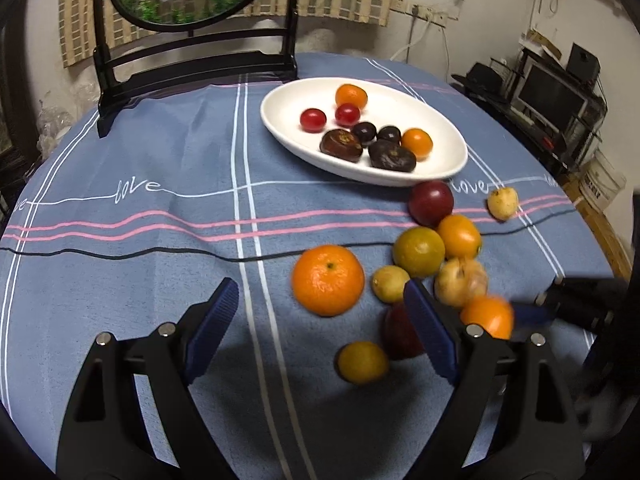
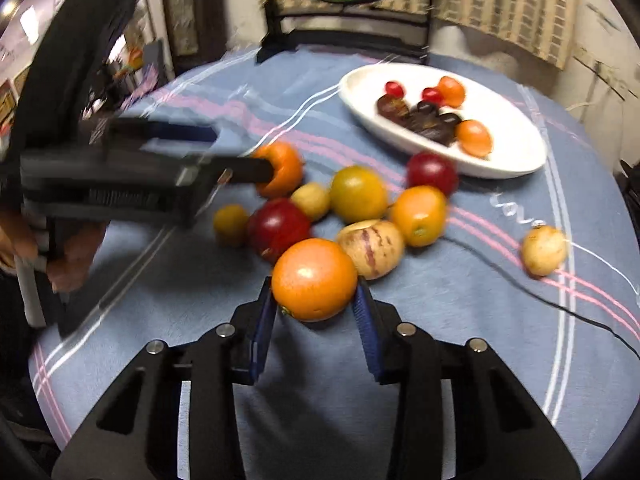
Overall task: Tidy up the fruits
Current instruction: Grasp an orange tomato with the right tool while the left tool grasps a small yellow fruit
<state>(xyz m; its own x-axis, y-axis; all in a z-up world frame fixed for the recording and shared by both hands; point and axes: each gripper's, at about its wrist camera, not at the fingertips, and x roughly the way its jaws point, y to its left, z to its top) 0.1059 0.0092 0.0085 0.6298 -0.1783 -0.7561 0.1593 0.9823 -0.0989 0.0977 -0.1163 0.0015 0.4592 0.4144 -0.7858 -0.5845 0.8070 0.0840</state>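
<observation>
A white oval plate (image 1: pixel 440 128) (image 2: pixel 516 140) at the far side of the table holds several small fruits: red, orange and dark ones. Loose fruits lie in a cluster on the blue cloth, among them a large mandarin (image 1: pixel 328 280) (image 2: pixel 282 168), a red plum (image 2: pixel 278 228), a striped pale fruit (image 2: pixel 372 248) and a yellow-green citrus (image 1: pixel 418 252) (image 2: pixel 358 194). My right gripper (image 2: pixel 316 300) is shut on an orange (image 2: pixel 314 280) (image 1: pixel 488 314). My left gripper (image 1: pixel 320 300) (image 2: pixel 240 152) is open and empty, just above the cloth beside the mandarin.
A lone pale yellow fruit (image 1: pixel 503 203) (image 2: pixel 544 250) lies apart to the right. A black chair (image 1: pixel 192 64) stands at the table's far edge. The round table is covered by a blue striped cloth (image 1: pixel 160 220). A thin black line (image 2: pixel 540 296) runs across the cloth.
</observation>
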